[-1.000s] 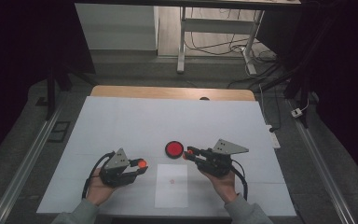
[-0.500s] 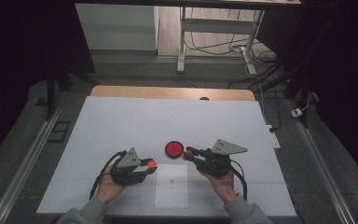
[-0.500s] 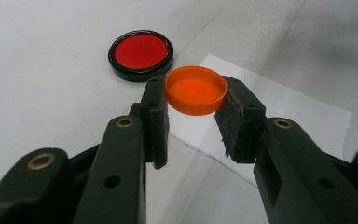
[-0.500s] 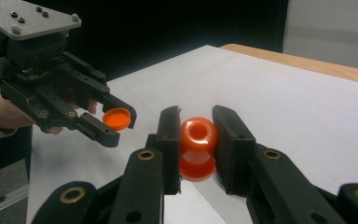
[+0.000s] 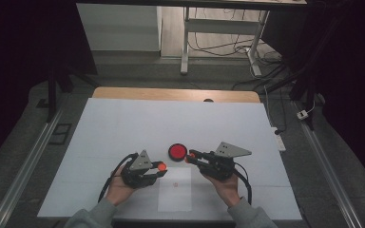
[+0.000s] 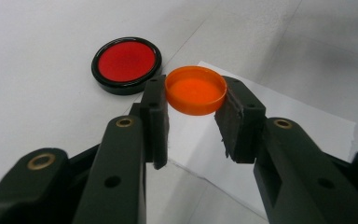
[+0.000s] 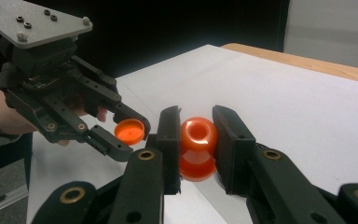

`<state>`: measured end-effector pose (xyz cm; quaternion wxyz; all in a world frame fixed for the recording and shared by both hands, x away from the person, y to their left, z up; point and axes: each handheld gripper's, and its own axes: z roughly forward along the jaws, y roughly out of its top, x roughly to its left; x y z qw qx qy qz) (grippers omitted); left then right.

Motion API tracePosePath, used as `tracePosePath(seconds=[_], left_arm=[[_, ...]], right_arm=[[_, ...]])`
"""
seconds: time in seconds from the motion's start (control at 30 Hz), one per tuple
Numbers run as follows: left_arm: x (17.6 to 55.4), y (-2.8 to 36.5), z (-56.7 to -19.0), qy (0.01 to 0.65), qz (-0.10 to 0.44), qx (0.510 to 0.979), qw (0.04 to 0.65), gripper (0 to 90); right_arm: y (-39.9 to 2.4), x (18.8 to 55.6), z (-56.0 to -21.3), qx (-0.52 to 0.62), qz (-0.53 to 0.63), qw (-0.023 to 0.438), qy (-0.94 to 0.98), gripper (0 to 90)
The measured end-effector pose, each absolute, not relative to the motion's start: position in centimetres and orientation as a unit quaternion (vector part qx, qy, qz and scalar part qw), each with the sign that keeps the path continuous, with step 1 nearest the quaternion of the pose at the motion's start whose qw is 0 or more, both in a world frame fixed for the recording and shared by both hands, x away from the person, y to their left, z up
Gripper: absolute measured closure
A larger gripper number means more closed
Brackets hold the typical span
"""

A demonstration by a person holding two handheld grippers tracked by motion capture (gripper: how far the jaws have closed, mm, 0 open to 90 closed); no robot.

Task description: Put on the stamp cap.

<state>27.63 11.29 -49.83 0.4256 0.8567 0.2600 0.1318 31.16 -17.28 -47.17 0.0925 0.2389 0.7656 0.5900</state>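
My left gripper [image 5: 160, 168] is shut on a shallow orange cap [image 6: 196, 89], open side up, and holds it a little above a white paper sheet [image 6: 279, 116]. My right gripper [image 5: 188, 156] is shut on a small glossy orange-red bottle-like piece [image 7: 198, 147], its rounded end toward the camera. In the right gripper view the left gripper [image 7: 121, 135] and its cap [image 7: 129, 130] hang just left of that piece, a short way off. A red disc with a black rim [image 5: 177, 151] lies flat on the table beyond both sets of tips.
The white table top [image 5: 123, 123] stretches away behind the disc, with a wooden strip [image 5: 171, 94] at its far edge. Grey rails [image 5: 24, 166] run along both sides. The paper sheet [image 5: 176, 192] lies near the front edge between the person's hands.
The left gripper has moved to the right with the orange cap, nearer the right gripper's tips. The right gripper and the red disc have stayed put.
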Motion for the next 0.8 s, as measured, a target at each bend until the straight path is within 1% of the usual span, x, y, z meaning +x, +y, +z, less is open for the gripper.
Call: tracePosePath(seconds=[0.8], left_arm=[[29.0, 8.3, -50.1, 0.239, 0.125, 0.865, 0.423, 64.5]], right_arm=[[-16.9, 31.0, -47.3, 0.236, 0.591, 0.085, 0.767, 72.0]])
